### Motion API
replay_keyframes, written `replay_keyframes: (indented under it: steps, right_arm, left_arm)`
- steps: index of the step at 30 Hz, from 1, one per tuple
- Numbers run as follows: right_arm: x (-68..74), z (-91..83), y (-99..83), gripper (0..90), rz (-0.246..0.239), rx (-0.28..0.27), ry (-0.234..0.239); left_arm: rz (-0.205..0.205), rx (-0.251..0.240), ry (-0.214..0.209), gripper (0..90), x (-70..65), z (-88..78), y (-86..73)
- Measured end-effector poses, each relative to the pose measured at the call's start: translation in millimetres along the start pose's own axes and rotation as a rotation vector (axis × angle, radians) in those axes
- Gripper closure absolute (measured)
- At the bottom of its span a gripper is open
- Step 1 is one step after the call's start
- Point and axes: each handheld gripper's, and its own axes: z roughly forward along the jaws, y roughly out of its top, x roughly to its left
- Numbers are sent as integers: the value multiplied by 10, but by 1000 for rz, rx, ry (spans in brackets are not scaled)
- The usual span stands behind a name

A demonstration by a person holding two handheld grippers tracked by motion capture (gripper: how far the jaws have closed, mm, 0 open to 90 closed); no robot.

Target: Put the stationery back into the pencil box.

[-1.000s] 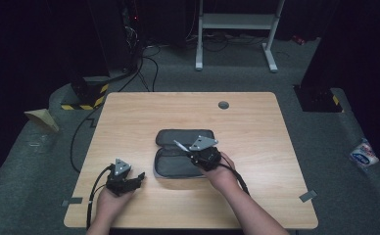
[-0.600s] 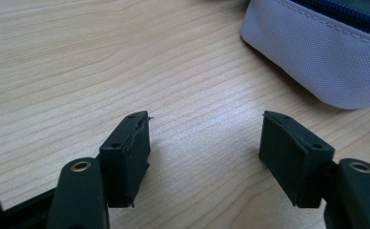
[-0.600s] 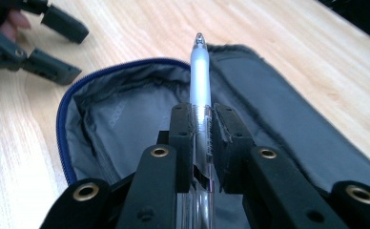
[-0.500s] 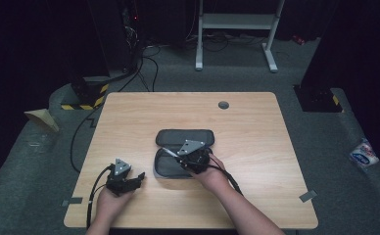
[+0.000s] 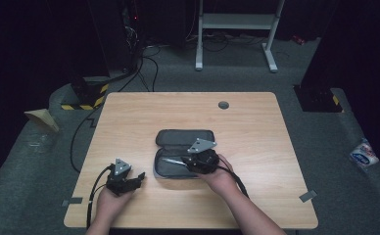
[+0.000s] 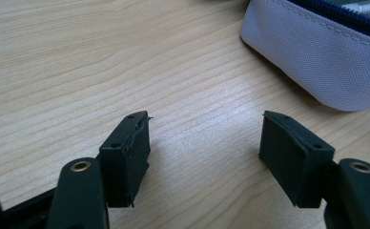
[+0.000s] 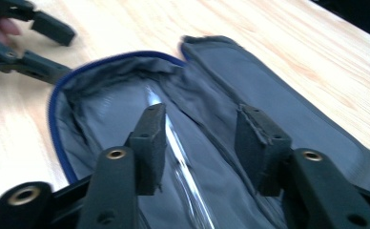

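Observation:
A dark grey zip case (image 5: 180,138) lies open in the middle of the table, blue zip along its rim (image 7: 59,100). A slim silver pen (image 5: 172,160) rests in its nearer half, blurred (image 7: 176,143) in the right gripper view. My right gripper (image 5: 185,164) hovers low over that half, pointing left. Its jaws have just been opening, and the pen lies between them, close to the left pad (image 7: 149,136), with neither pad pressing on it. My left gripper (image 5: 138,177) rests on the wood just left of the case, open (image 6: 204,143) and empty, the case's corner (image 6: 316,57) ahead of it.
A round cable hole (image 5: 223,105) is set near the table's far edge. Bare wood (image 5: 129,122) surrounds the case. On the floor are black cables (image 5: 144,68), a white stand (image 5: 237,29) and a packet (image 5: 363,152) at the right.
My right gripper slid left over the case's nearer half and its jaws parted, so the pen now lies loose in the case. The left gripper has not moved.

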Motion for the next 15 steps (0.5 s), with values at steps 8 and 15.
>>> replay_keyframes:
  steps: [8,15]
  right_arm:
    - [-236,-253,-320,433,92,0,-110]
    - [-510,-495,-700,409,178,9,-187]
  left_arm:
    - [-1,0,0,345,-3,1,0]
    - [5,-2,6,345,-10,0,0]
